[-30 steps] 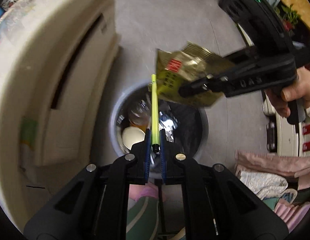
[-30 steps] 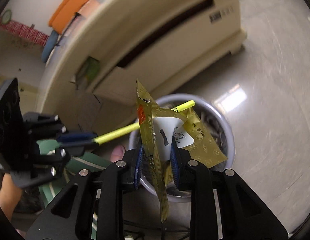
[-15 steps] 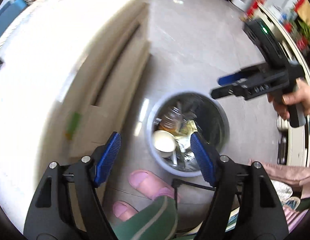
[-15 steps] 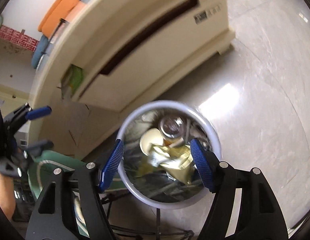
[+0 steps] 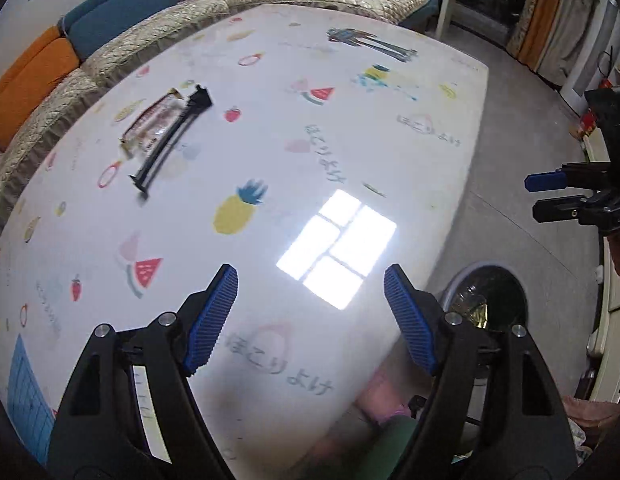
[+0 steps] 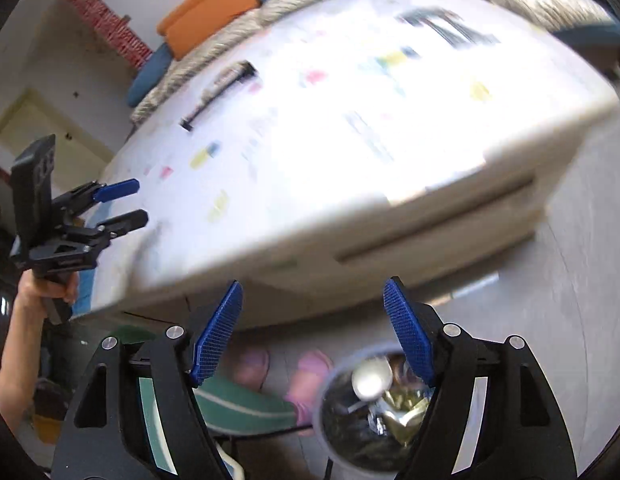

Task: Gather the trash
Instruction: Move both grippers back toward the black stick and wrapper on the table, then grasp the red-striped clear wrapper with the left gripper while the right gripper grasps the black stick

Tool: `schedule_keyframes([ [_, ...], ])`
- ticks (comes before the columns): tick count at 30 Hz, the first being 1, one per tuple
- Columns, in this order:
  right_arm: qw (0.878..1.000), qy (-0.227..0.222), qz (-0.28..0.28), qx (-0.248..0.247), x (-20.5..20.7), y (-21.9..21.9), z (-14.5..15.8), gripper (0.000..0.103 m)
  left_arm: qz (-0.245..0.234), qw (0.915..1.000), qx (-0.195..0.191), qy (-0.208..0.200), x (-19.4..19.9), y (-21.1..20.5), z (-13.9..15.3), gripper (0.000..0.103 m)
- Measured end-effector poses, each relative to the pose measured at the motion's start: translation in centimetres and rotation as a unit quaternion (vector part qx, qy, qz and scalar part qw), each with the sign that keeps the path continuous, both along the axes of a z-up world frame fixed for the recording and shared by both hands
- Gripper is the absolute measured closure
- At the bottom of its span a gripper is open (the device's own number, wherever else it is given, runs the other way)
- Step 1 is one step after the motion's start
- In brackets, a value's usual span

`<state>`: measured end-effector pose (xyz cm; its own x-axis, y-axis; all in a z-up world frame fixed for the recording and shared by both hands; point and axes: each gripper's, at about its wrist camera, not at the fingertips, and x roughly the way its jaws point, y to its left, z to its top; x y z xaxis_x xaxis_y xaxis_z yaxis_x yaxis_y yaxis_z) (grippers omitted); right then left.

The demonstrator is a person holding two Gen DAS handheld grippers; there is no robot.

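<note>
My left gripper (image 5: 310,316) is open and empty, raised over the near edge of the white fruit-print table (image 5: 293,152). On the far left of the table lie a clear snack wrapper (image 5: 149,124) and a black plastic comb-like piece (image 5: 171,140); they also show blurred in the right wrist view (image 6: 217,92). My right gripper (image 6: 312,334) is open and empty, above the floor beside the table. The round trash bin (image 6: 374,412) sits below it on the floor, holding a gold wrapper (image 6: 402,414) and a white cup. The bin also shows in the left wrist view (image 5: 490,300).
The right gripper shows at the right edge of the left wrist view (image 5: 558,196); the left gripper shows at the left of the right wrist view (image 6: 109,204). A sofa with orange cushions (image 5: 25,80) runs behind the table. Pink slippers (image 6: 277,372) stand beside the bin.
Both grippers opened and dropped the yellow-green straw and gold wrapper into the bin, then rose. Both views now swing up from the bin to the tabletop.
</note>
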<state>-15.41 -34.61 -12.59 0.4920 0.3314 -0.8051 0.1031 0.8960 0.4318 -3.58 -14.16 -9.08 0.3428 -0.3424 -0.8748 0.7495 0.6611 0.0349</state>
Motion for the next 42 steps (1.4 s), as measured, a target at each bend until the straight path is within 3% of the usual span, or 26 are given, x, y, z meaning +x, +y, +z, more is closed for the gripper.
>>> schedule_keyframes([
  [5,1.0,-0.024,0.016,0.009,5.5,2.3,3.4,0.025,0.028,0.999,0.004,-0.036,4.1,2.4,1.9,0.025],
  [13,0.999,-0.023,0.046,-0.006,15.3,7.9,5.5,0.025,0.055,0.9956,0.019,-0.073,9.1,5.4,3.7,0.025],
  [22,0.999,0.025,0.017,0.01,24.6,10.6,4.2,0.025,0.056,0.9948,0.022,-0.082,14.9,5.5,3.0,0.022],
  [26,0.996,0.07,-0.024,0.043,29.3,10.3,2.6,0.025,0.058,0.9931,0.034,-0.096,18.6,5.5,2.1,0.022],
  [31,0.989,0.112,-0.07,0.066,33.5,10.0,1.1,0.025,0.06,0.9945,0.036,-0.079,23.6,5.3,0.4,0.021],
  [39,0.987,0.135,-0.078,0.036,36.4,10.9,-0.2,0.025,0.045,0.9979,0.013,-0.045,27.9,4.3,-2.0,0.011],
  [42,0.987,0.141,-0.079,0.015,37.4,11.1,-0.3,0.026,0.027,0.9977,0.033,-0.053,29.2,3.7,-2.8,0.011],
])
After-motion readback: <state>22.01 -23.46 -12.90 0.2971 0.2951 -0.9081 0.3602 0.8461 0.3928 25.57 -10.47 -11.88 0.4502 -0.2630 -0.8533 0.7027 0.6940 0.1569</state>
